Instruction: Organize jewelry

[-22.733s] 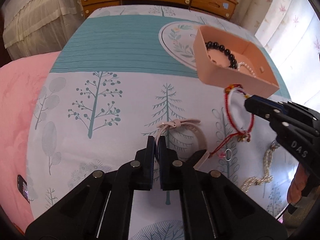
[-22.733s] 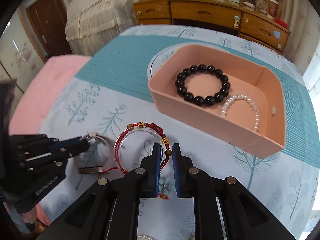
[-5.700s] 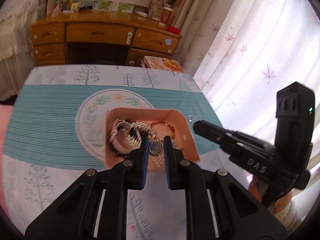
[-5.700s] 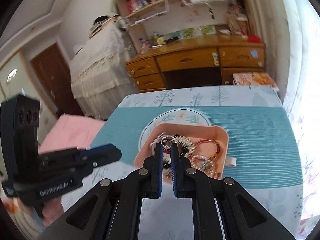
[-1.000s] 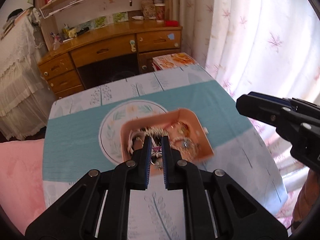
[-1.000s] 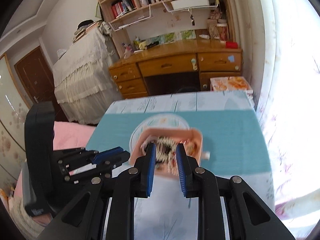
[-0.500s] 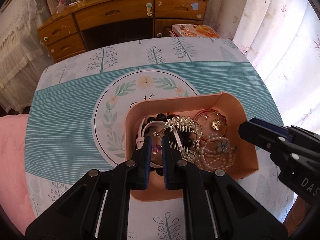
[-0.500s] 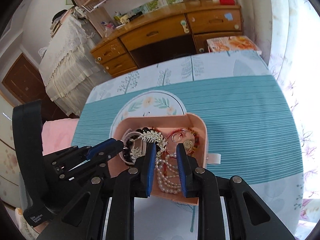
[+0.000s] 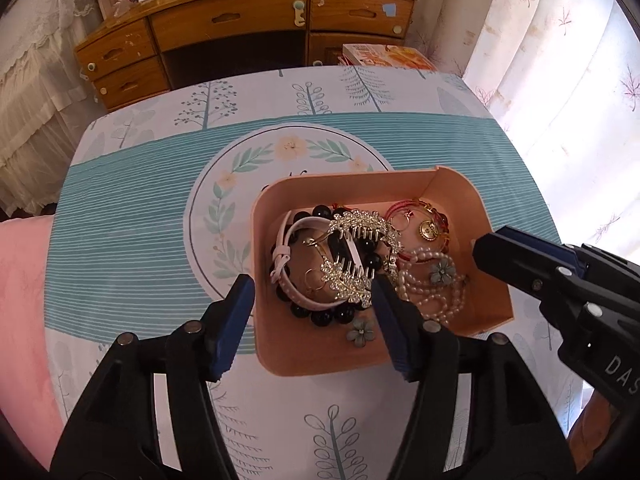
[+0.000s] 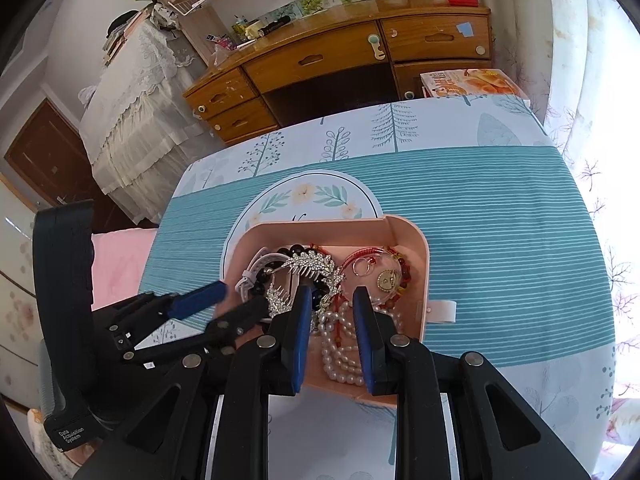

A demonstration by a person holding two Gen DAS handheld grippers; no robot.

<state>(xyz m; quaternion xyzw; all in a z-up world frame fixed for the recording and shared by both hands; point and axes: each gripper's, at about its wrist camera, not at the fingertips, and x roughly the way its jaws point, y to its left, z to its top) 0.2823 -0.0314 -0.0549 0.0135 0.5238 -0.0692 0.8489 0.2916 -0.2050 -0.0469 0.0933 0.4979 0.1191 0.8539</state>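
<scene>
A pink box (image 9: pixel 456 188) (image 10: pixel 416 248) stands on the patterned tablecloth and holds a pile of jewelry: a rhinestone hair comb (image 9: pixel 356 236) (image 10: pixel 308 266), a white strap bracelet (image 9: pixel 282 252), black beads (image 9: pixel 320 314), pearl strands (image 9: pixel 436 288) (image 10: pixel 340 356) and red cord bracelets (image 9: pixel 420 216) (image 10: pixel 380 264). My left gripper (image 9: pixel 314 296) is open, its jaws wide apart over the box's near left side, holding nothing. My right gripper (image 10: pixel 329 304) is open and empty above the box's near edge; it also shows in the left wrist view (image 9: pixel 520 256).
The tablecloth (image 9: pixel 128 216) has a teal striped band and a round floral print. A wooden desk with drawers (image 9: pixel 240 32) stands beyond the table. A pink cushion (image 9: pixel 20 300) lies at the left. Curtains (image 9: pixel 560 60) hang at the right.
My left gripper has opened wide from shut and come closer to the box. My right gripper has opened a little more. Both views now sit lower and nearer the jewelry.
</scene>
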